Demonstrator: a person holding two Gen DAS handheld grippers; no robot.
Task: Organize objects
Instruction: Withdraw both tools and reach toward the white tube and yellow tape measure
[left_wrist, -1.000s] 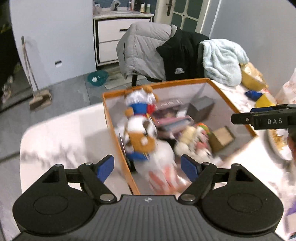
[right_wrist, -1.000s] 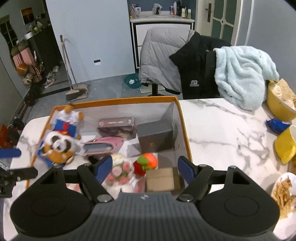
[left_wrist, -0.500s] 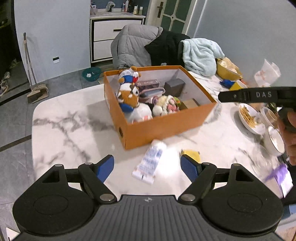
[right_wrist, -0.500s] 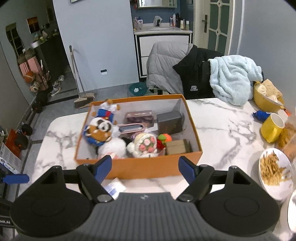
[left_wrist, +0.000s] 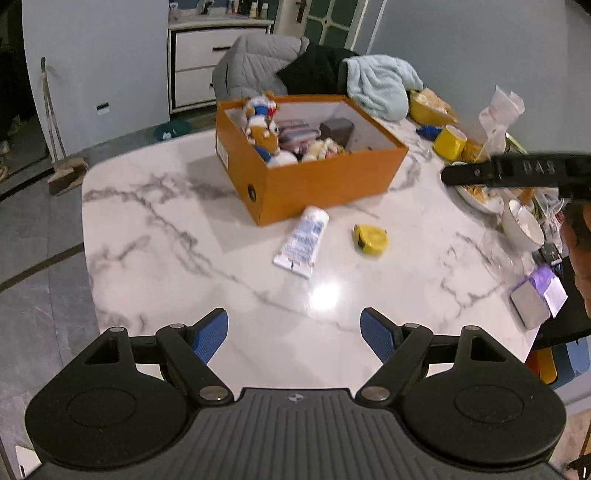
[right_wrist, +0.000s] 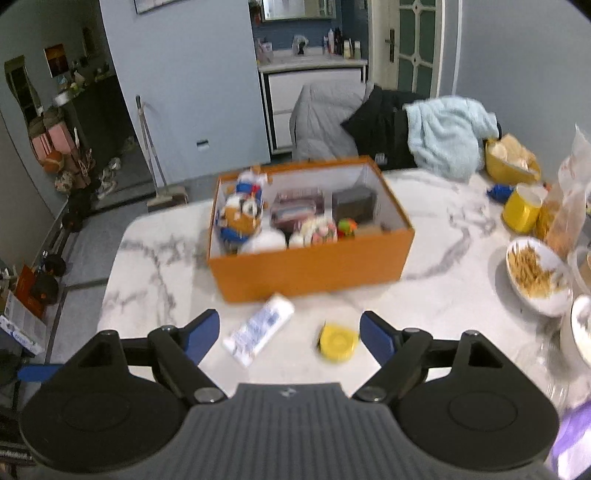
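both grippers have backed well away from the orange box (right_wrist: 312, 266), and both are empty: the left gripper (left_wrist: 293, 334) spread wide, the right gripper (right_wrist: 288, 336) with jaws just opened further. nearest, in front of the box, lie a yellow tape measure (right_wrist: 338, 341) and a white tube (right_wrist: 258, 328), likely next. in the box sits the plush toy (right_wrist: 242, 216).

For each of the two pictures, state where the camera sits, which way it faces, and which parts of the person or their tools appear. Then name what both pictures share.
Left wrist view: on the left claw, looking down across the table at the orange box; the right claw's arm and a hand show.
Right wrist view: on the right claw, facing the box's long side.
Shared: box, white tube, yellow tape measure.
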